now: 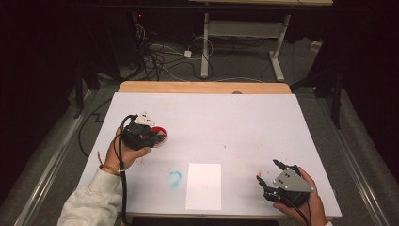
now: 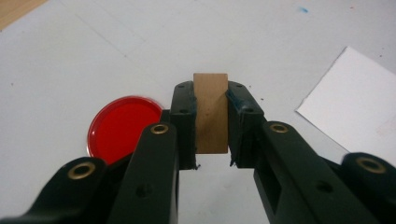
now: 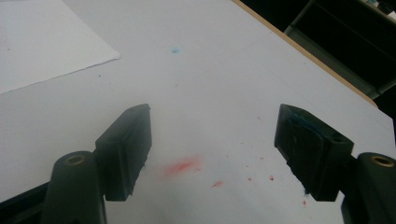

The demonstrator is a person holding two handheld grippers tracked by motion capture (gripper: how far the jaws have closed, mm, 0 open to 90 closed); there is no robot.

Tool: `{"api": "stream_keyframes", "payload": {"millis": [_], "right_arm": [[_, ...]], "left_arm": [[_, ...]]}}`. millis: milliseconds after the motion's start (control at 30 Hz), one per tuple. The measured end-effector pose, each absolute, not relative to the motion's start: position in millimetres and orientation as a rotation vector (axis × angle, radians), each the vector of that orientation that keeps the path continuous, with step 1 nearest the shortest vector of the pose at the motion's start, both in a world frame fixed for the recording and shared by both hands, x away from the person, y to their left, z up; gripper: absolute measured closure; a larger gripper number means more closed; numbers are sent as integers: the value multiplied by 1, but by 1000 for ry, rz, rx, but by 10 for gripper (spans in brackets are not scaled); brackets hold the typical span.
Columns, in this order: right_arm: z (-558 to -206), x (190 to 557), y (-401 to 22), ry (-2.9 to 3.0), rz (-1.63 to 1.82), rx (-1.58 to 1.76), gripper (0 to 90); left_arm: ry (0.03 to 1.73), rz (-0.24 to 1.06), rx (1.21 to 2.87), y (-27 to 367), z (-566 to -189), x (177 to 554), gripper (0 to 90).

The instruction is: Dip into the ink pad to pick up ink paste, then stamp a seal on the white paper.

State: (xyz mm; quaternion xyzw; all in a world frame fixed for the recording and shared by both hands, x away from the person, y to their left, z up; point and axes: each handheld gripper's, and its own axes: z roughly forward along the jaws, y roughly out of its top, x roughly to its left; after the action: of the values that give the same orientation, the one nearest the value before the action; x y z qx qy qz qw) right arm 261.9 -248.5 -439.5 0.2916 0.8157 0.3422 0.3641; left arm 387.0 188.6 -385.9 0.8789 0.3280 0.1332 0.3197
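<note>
My left gripper (image 2: 211, 95) is shut on a small tan wooden block (image 2: 211, 112), pinched upright between the two black pads above the table. Just to its left in the left gripper view lies a round red dish (image 2: 122, 127) of paint. From above, that gripper (image 1: 151, 136) hovers over the red dish (image 1: 162, 133) at the table's left side. A white sheet of paper (image 1: 203, 185) lies near the front edge. My right gripper (image 1: 267, 170) stands open at the front right, nothing between its jaws (image 3: 212, 154), over a red smear (image 3: 182, 165).
The table is covered by a white board (image 1: 244, 122) with a wooden edge at the back. A blue paint smudge (image 1: 174, 178) sits left of the paper. Small red and blue specks dot the surface. Beyond the table are cables and desk legs on the floor.
</note>
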Motion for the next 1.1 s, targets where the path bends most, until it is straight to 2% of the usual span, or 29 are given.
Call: {"api": "stream_keyframes", "payload": {"millis": [633,1100], "right_arm": [[-439,263,-248,2096,882,750,281],[-439,263,-248,2097,887,747,281]], "left_arm": [[729,339,2346,165,-378,368,736],[565,285,2370,138,-370,345,736]]}}
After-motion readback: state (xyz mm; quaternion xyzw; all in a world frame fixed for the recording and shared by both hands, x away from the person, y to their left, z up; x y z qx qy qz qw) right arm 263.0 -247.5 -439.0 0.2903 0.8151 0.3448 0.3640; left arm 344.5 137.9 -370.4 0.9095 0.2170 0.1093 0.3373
